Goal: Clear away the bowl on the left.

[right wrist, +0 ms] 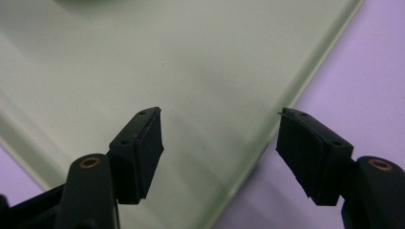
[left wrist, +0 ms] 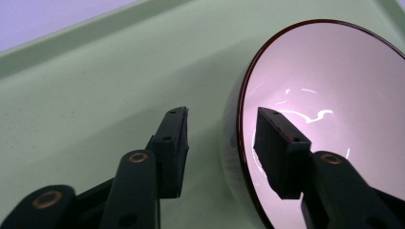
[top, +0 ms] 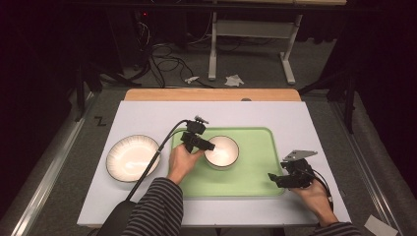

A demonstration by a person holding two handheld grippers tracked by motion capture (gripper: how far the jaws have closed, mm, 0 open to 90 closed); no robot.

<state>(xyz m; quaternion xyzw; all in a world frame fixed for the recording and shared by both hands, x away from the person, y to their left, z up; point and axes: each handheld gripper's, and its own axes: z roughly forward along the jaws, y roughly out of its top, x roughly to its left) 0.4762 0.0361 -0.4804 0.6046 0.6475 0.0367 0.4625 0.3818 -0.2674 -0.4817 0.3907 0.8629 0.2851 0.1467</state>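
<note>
A small white bowl (top: 222, 151) with a dark rim stands on the pale green tray (top: 255, 172), towards its left half. My left gripper (top: 210, 146) is at the bowl's left rim. In the left gripper view its jaws straddle the rim of the bowl (left wrist: 325, 86), one finger inside and one outside over the tray (left wrist: 95, 95); the left gripper (left wrist: 222, 113) is open, with gaps showing on both sides of the rim. My right gripper (top: 273, 179) hovers open at the tray's near right corner, and the right gripper (right wrist: 219, 117) has nothing between its fingers above the tray's edge (right wrist: 267, 138).
A larger white plate (top: 133, 157) with a dark rim lies on the white table mat (top: 147, 113) left of the tray. A cable trails from the left gripper across the plate's right edge. The tray's right half is bare.
</note>
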